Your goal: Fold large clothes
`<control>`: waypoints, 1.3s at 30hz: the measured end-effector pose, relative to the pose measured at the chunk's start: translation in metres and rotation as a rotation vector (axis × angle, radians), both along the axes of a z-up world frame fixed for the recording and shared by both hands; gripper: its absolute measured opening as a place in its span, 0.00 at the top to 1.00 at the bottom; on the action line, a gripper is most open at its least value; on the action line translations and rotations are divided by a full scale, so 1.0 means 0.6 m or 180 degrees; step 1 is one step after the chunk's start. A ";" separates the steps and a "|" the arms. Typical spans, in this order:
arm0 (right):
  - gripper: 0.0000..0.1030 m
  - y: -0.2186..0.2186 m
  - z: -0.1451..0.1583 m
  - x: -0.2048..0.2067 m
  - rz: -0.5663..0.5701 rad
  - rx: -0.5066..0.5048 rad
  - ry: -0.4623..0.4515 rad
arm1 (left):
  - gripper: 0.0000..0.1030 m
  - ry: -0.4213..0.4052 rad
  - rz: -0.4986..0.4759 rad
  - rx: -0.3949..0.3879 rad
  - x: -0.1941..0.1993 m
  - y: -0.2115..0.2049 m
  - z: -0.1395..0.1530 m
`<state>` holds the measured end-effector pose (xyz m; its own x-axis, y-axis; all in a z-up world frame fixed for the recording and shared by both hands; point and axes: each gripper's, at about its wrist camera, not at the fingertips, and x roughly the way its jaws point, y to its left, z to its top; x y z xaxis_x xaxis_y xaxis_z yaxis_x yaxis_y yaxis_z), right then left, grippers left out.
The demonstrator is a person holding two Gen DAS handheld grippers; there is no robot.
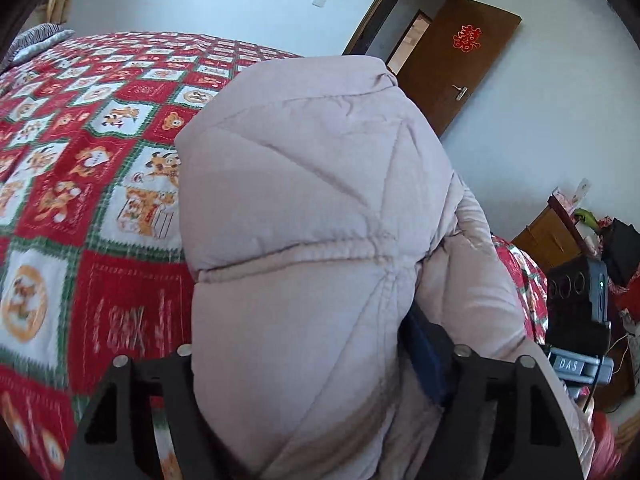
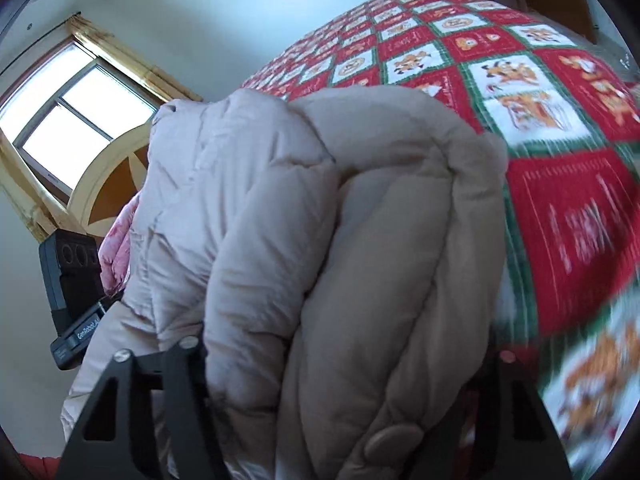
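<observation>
Bedroom; bed under a red-and-white cartoon quilt, brown door ajar behind it, window on the other side; wooden cabinet with clutter at the edge of the left view.

Step, as I read it: carrying a thick bundle of the padded coat across the bed to lay down a fold; both ends gripped.

Left gripper: clamped on the coat; puffy pale-pink panel fills the gap between both fingers, blue pad pressed into the fabric on one side. Right gripper: likewise grasping the coat; several stacked layers bulge out between the fingers; a round button shows low on the bundle.

Coat position: bunched directly ahead of each camera, rising from the fingers and blocking most of the forward view; quilt visible beyond and to the side, so the gripped part looks lifted off the bed rather than lying flat; how much trails below I cannot tell.

To do it well, my take: keep both grips firm, since padding is springy and slippery and layers may creep out; move both hands together at matching height so the fold line stays straight; lower onto the quilt before letting go; press air out after, else it springs open; watch for the hidden sleeve or hem dragging under the bundle.
</observation>
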<state>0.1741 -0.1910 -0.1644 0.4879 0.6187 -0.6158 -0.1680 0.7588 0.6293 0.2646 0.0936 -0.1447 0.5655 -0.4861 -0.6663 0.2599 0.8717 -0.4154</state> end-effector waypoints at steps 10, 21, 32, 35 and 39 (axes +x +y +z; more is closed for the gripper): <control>0.49 -0.013 0.010 -0.080 -0.0137 0.0311 -0.0110 | 0.32 -0.0147 -0.0038 0.0166 -0.072 0.002 0.041; 0.55 -0.052 0.075 -0.155 -0.0307 0.0395 -0.0406 | 0.33 -0.0356 -0.0262 0.0082 -0.098 -0.035 0.094; 0.56 -0.124 0.145 -0.222 -0.0678 0.0231 -0.0741 | 0.33 -0.0544 -0.0743 -0.0196 -0.124 -0.123 0.150; 0.56 -0.164 0.168 -0.240 -0.0847 0.0091 -0.0834 | 0.33 -0.0556 -0.0940 -0.0269 -0.112 -0.172 0.160; 0.56 -0.222 0.176 -0.242 -0.1045 -0.0007 -0.0821 | 0.33 -0.0605 -0.1141 -0.0221 -0.090 -0.243 0.169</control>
<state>0.0287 -0.3242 -0.0589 0.7975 0.4034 -0.4486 -0.0688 0.7996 0.5966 0.2103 -0.0524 -0.0435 0.4619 -0.7148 -0.5251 0.6199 0.6836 -0.3853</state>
